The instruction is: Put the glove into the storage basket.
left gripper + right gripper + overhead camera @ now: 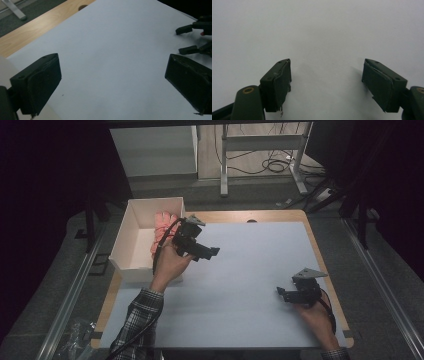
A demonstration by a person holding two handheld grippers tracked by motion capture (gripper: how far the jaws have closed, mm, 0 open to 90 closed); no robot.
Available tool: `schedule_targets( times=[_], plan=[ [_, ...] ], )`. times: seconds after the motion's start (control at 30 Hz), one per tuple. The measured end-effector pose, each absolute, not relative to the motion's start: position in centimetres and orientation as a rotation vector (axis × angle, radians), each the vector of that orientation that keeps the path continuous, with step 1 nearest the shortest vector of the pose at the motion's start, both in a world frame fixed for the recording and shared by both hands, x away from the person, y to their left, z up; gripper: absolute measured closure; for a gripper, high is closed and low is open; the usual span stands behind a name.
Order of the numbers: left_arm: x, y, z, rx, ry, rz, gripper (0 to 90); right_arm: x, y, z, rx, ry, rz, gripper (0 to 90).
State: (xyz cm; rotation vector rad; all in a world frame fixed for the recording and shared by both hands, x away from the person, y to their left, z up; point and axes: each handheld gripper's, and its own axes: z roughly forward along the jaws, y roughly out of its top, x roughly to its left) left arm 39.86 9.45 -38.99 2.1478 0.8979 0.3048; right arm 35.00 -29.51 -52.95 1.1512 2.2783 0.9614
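Just behind the left gripper (212,252), pink thing (162,227) in box (131,217).

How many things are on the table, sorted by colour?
Black: 2, the left tool and the right tool
White: 1, the box
Pink: 1, the soft-looking thing in the box
Total: 4

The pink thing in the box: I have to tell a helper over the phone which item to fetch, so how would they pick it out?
Start at the white mat on the wooden table, then look to its far left corner, where an open white box stands. The pink thing lies inside against the box's right wall, beside the left gripper. It is the one brightly coloured item among white and black things.
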Motion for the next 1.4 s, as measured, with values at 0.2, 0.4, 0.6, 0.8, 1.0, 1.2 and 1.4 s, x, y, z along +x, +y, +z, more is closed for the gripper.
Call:
schedule_targets(
  times=[0.2,0.4,0.6,0.8,1.0,1.2,1.4],
  plan=[
    [38.9,7.5,-40.2,2.157,0.841,0.283,0.9,35.0,-29.5,-53.0,1.151,2.279,0.962,23.8],
    [38.0,6.1,-42.0,2.176,0.802,0.274,1.0,35.0,-29.5,-52.9,1.153,2.281,0.96,23.8],
    [37.1,5.3,-43.1,2.182,0.78,0.268,1.0,35.0,-29.5,-52.9,1.149,2.281,0.961,23.8],
    [36.2,4.9,-44.1,2.183,0.758,0.25,1.0,35.0,-29.5,-52.9,1.149,2.282,0.959,23.8],
    [35.5,5.0,-45.5,2.195,0.743,0.253,1.0,35.0,-29.5,-52.9,1.15,2.28,0.961,23.8],
    [34.7,5.1,-46.7,2.205,0.738,0.25,1.0,35.0,-29.5,-52.9,1.15,2.28,0.96,23.8],
    [33.8,5.3,-47.7,2.212,0.728,0.25,1.0,35.0,-29.5,-52.9,1.149,2.281,0.959,23.8]
  ],
)
